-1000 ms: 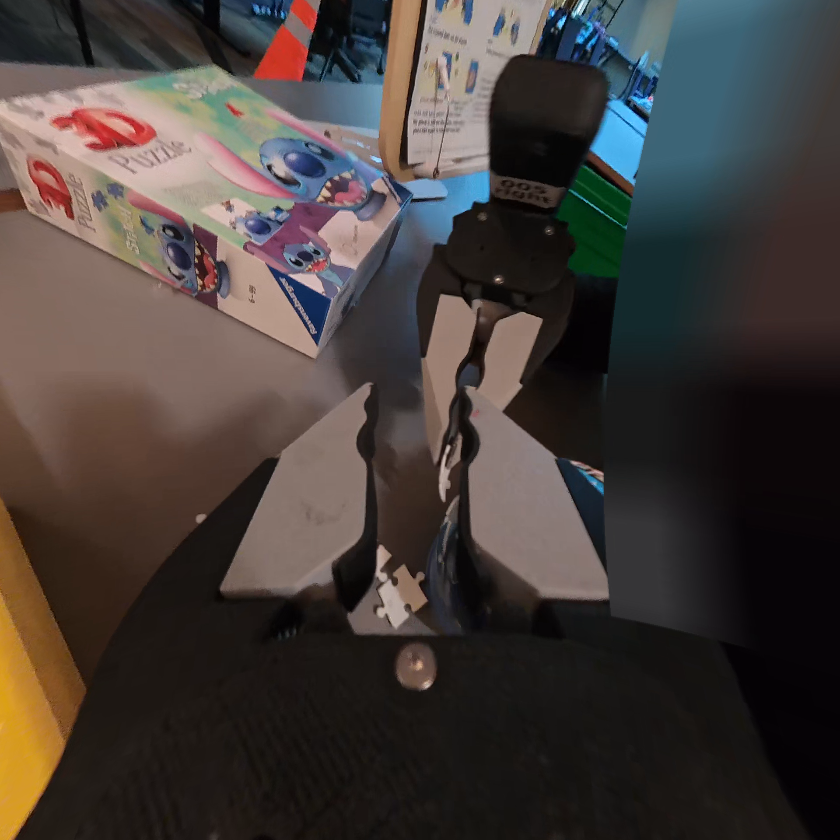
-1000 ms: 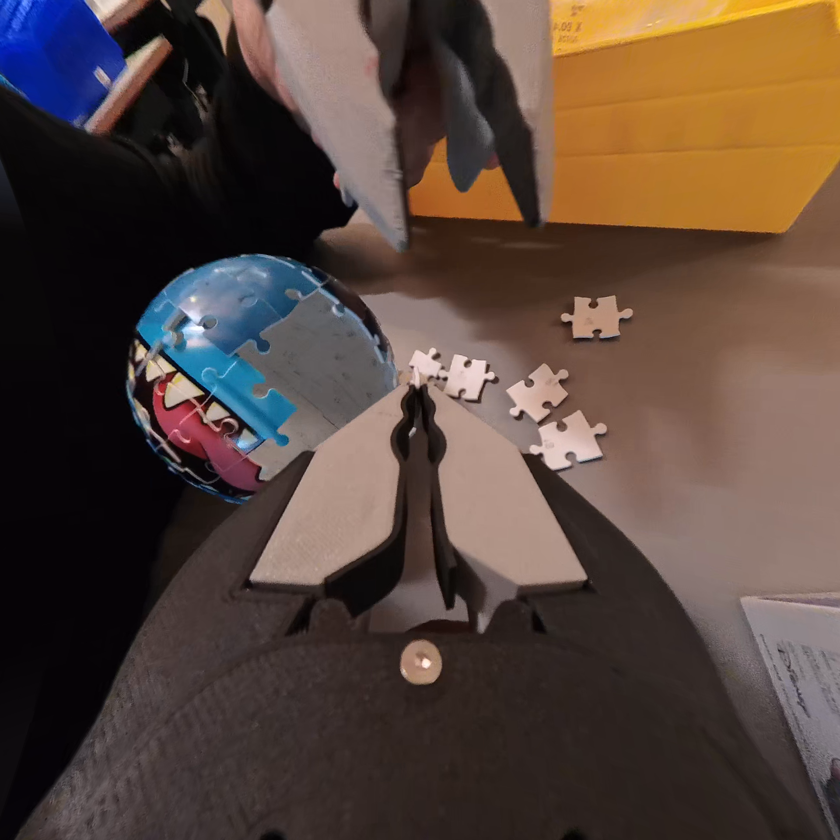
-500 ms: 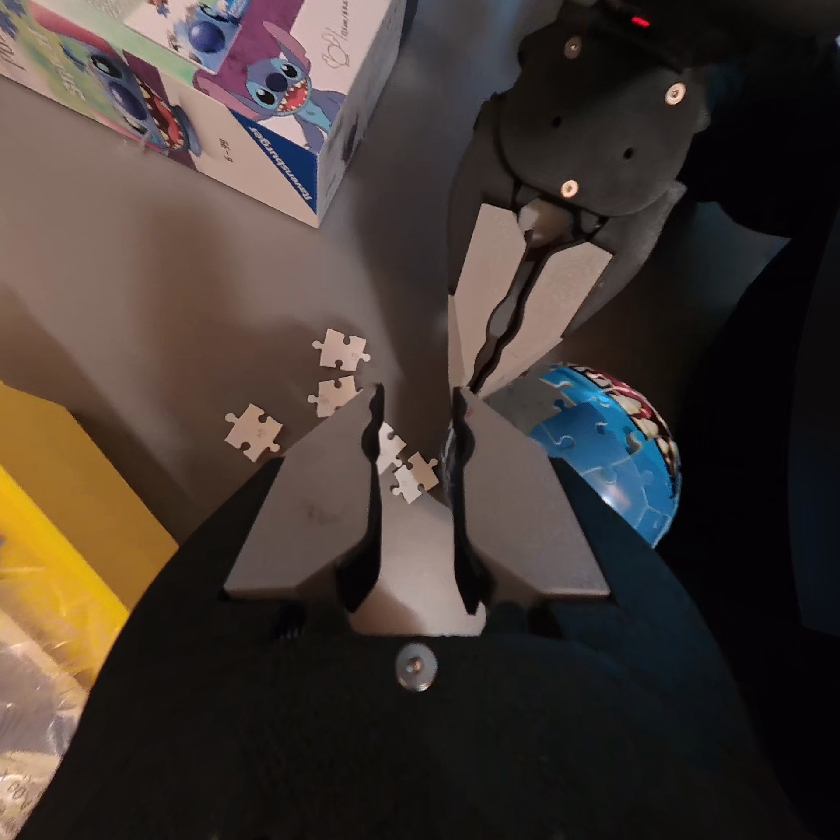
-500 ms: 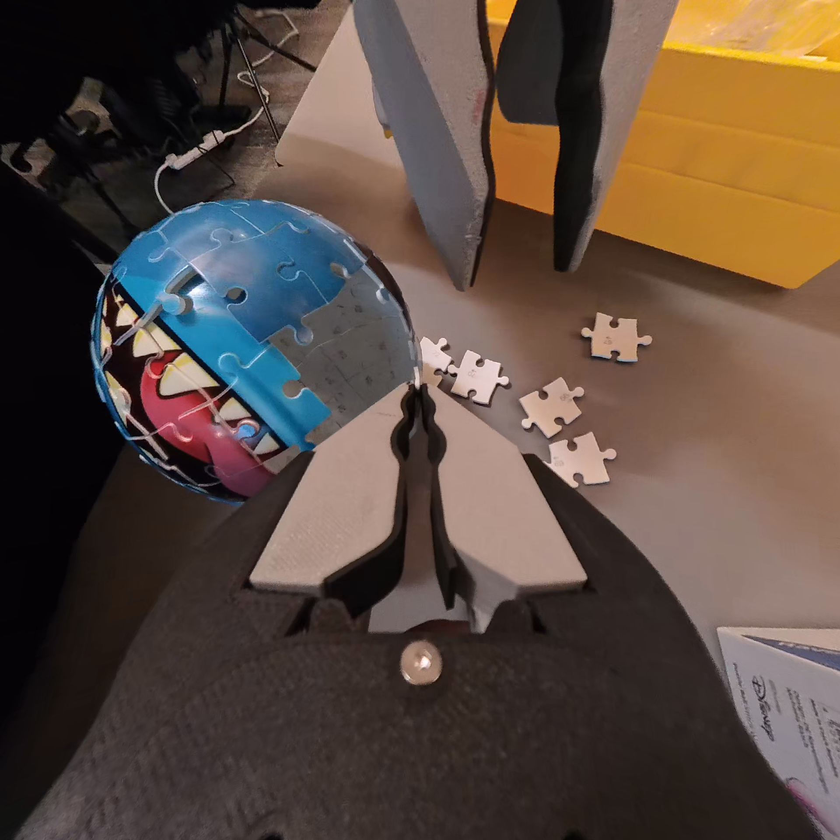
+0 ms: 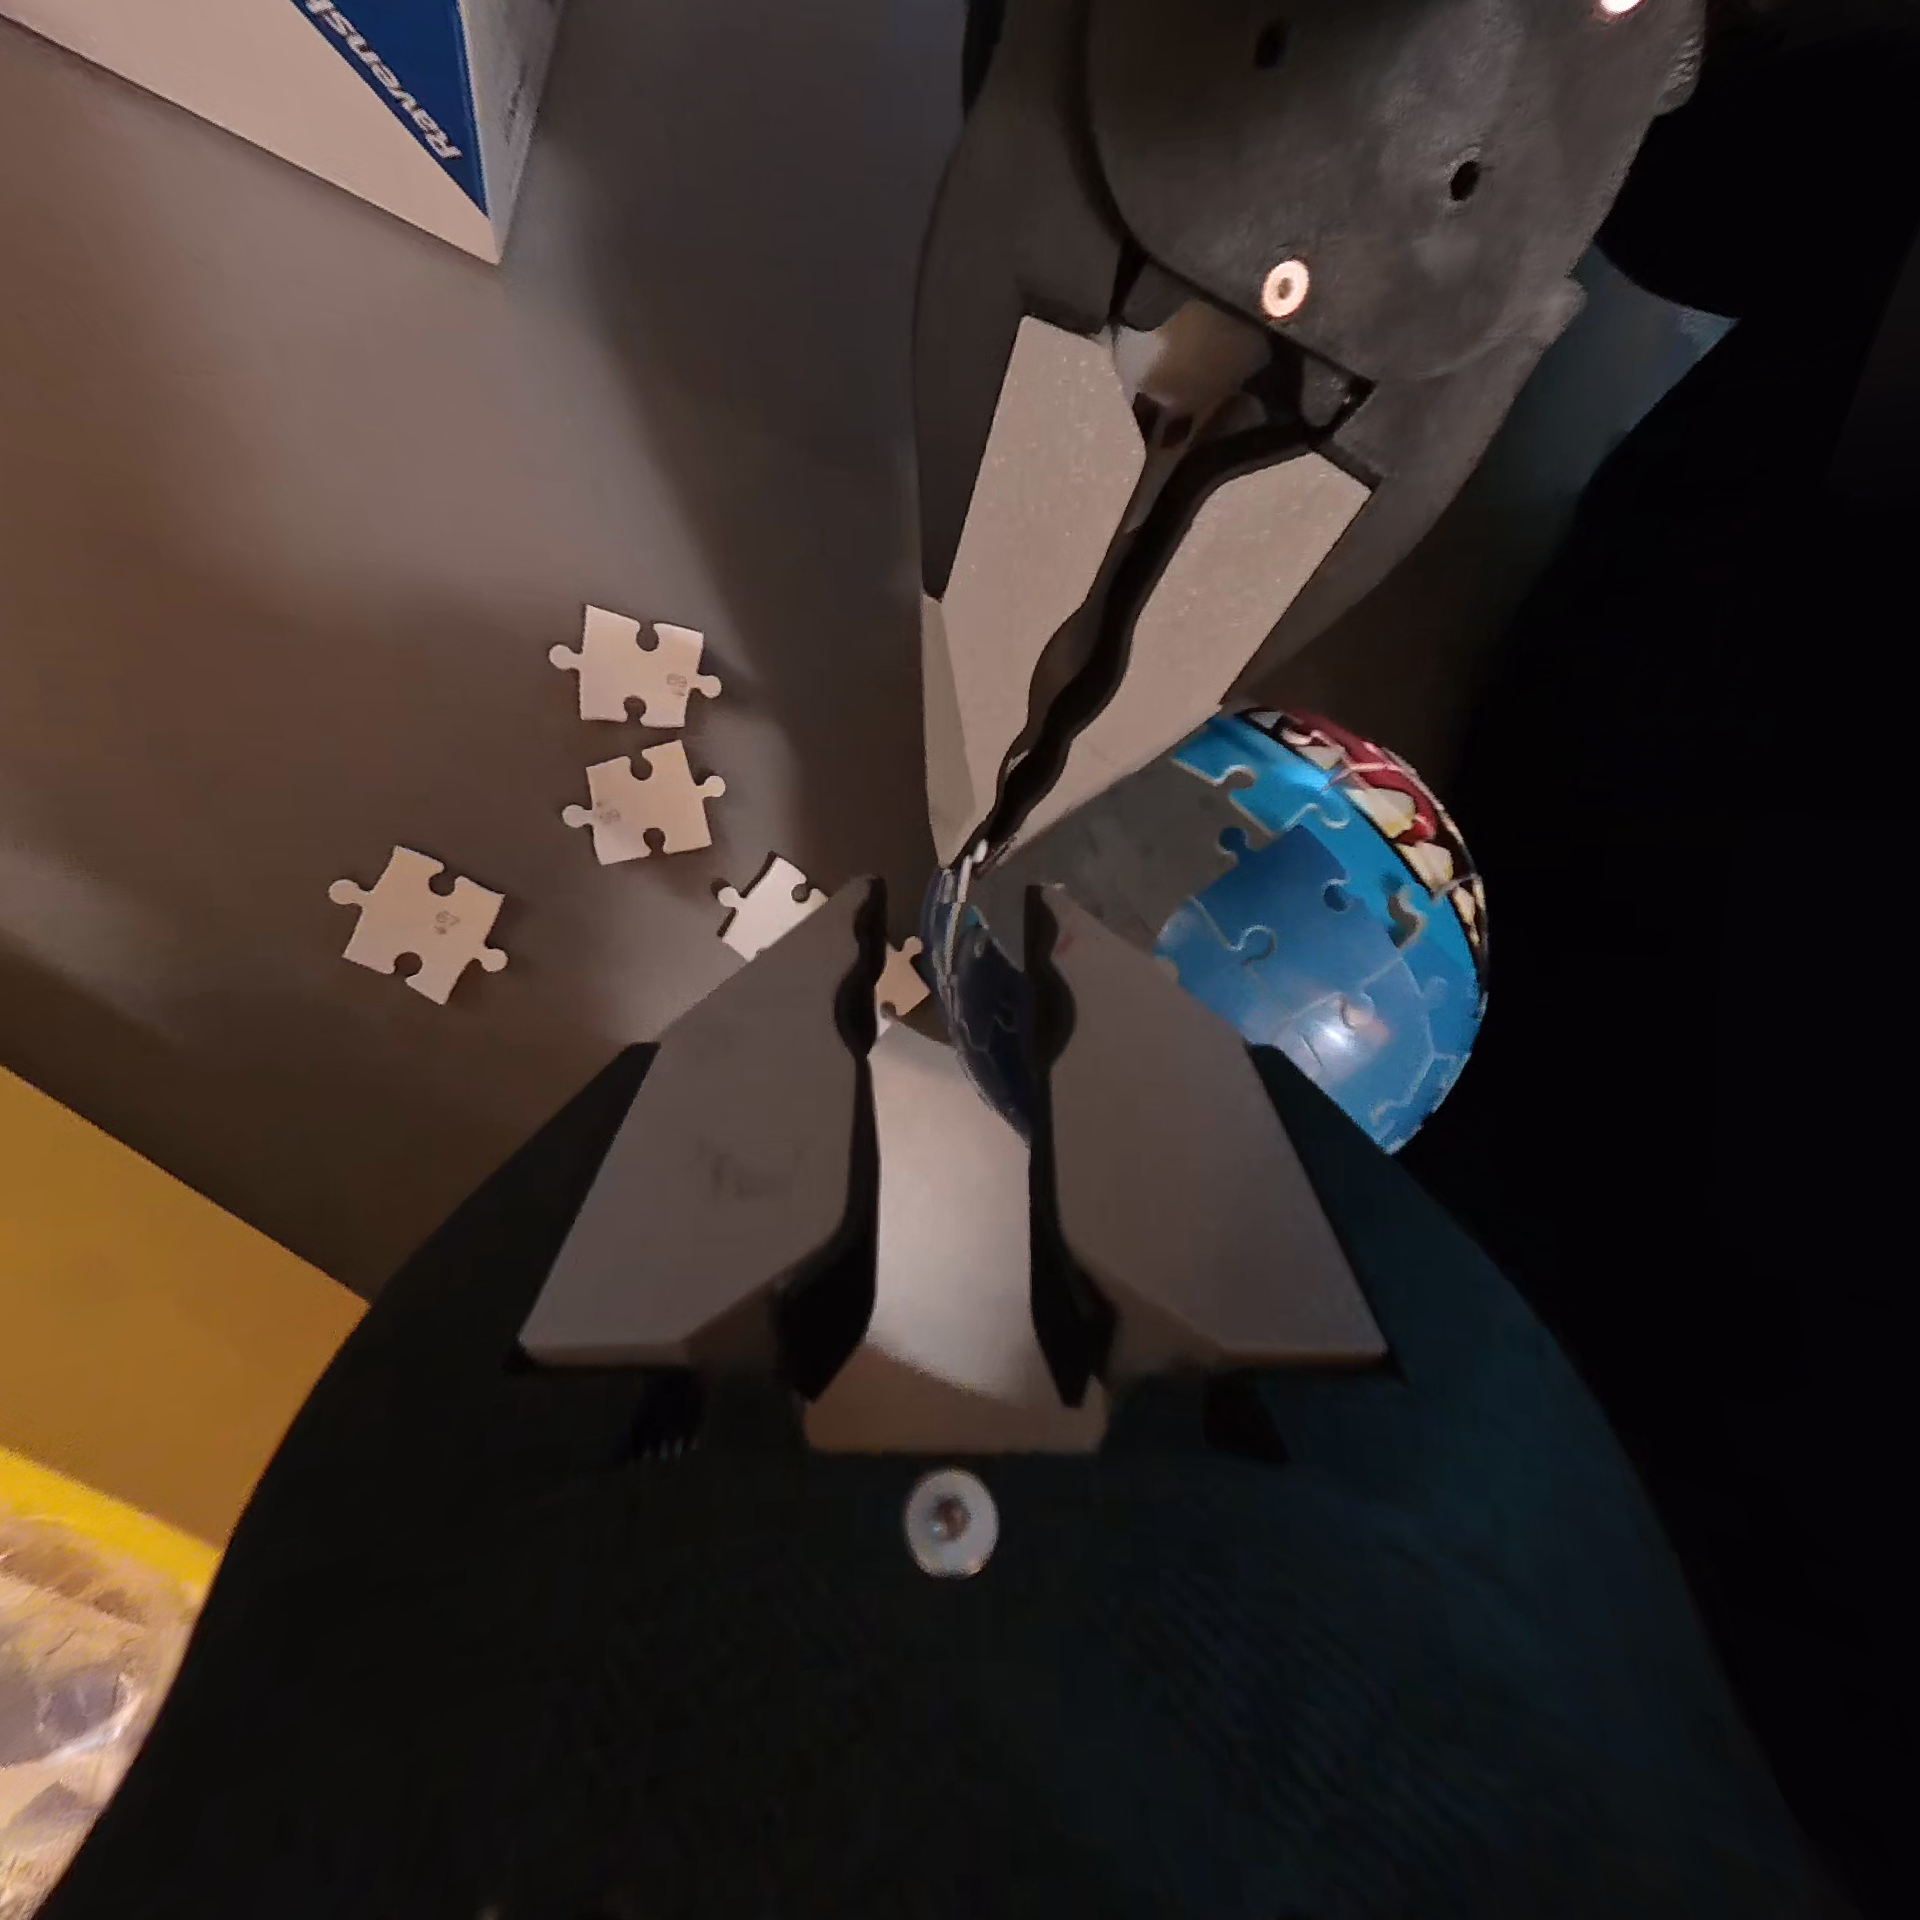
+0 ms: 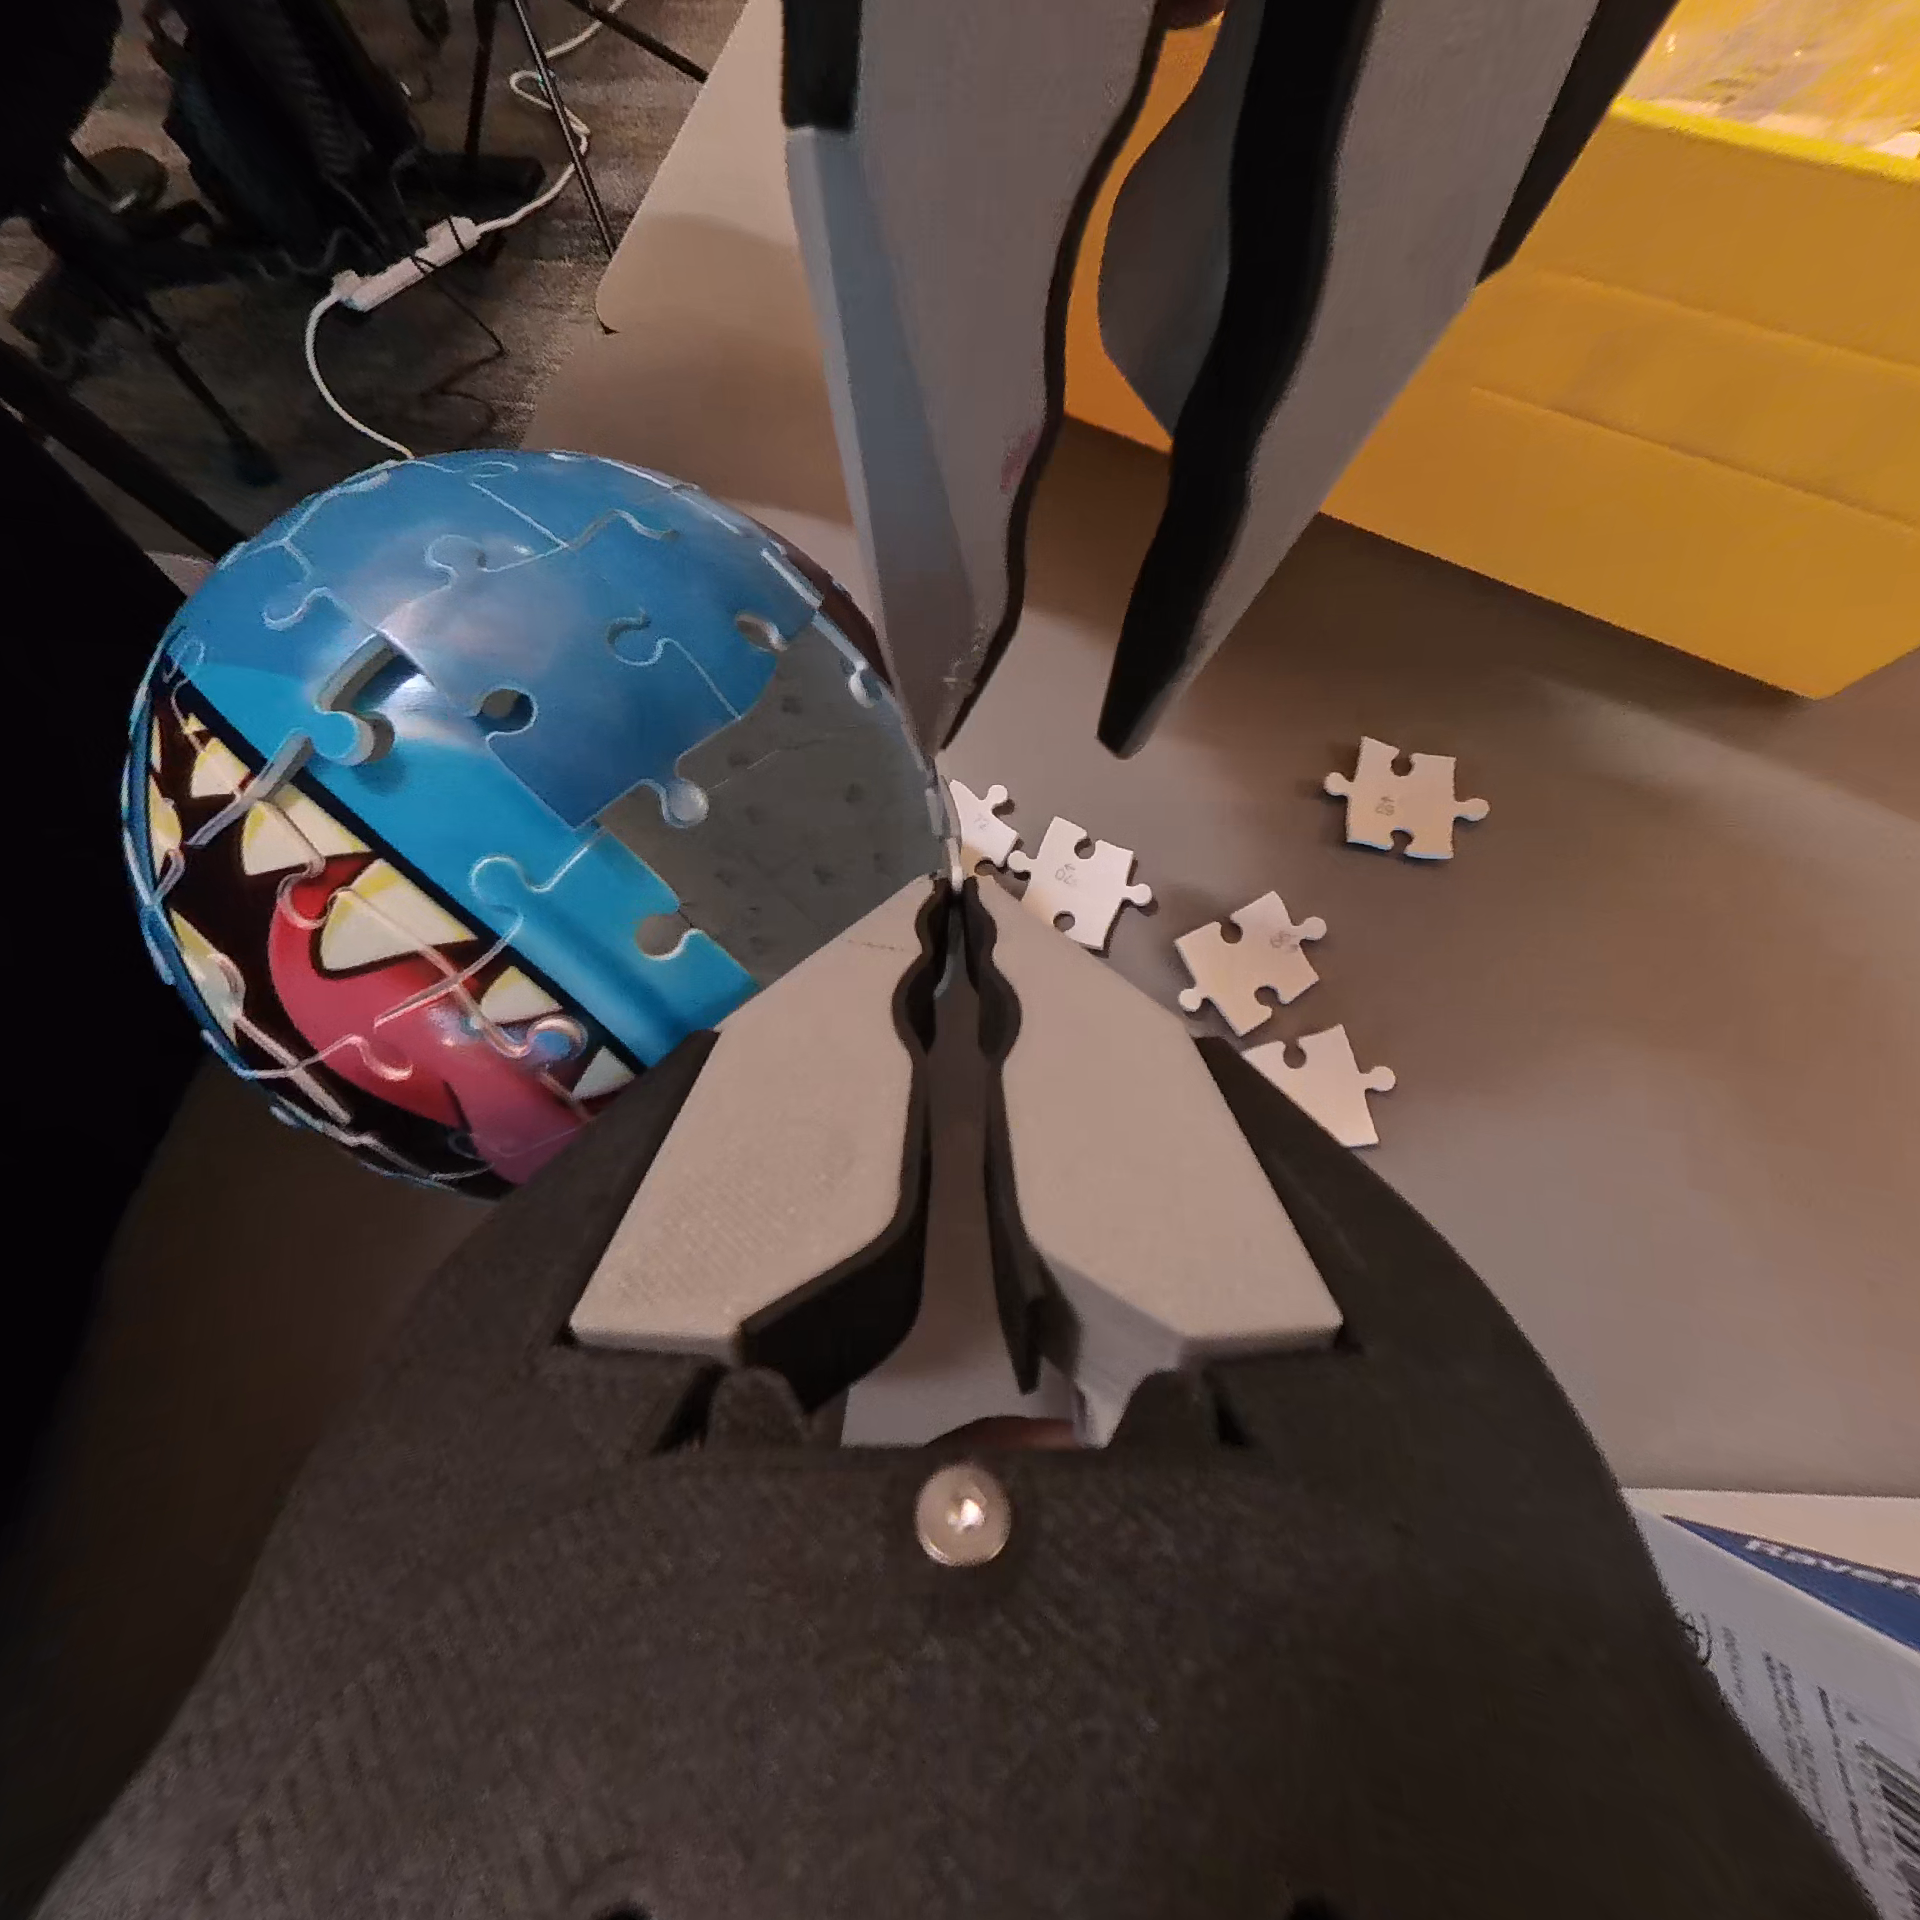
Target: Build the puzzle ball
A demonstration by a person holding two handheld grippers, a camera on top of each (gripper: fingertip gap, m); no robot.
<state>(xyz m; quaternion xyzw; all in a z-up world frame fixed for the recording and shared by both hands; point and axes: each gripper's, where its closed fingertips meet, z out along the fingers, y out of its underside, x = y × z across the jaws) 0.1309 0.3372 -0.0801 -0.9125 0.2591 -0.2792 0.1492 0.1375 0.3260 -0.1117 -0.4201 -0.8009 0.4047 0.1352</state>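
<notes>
A grey table (image 6: 1558, 1091) fills both views, with a yellow bin (image 6: 1662, 416) along one side and a corner of the puzzle box (image 5: 416, 125) at another.

The ball (image 6: 499, 821), a mostly built blue sphere with a toothy mouth printed on it, hangs above the table edge. A gap in its shell shows the grey insides of the far pieces. The right gripper (image 6: 954, 904) is clenched on the thin rim of that gap, apparently to hold the ball steady with its opening turned toward the other tool.

The left gripper (image 5: 951, 920) hovers just beside the ball with its jaws parted and nothing between them. One of its fingers (image 6: 914, 520) comes down next to the ball's rim, the other over the table. It seems poised to fetch a piece.

Five loose pieces (image 6: 1081, 878) lie face down, pale backs up, in a small scatter just beside the ball, within easy reach for picking.
</notes>
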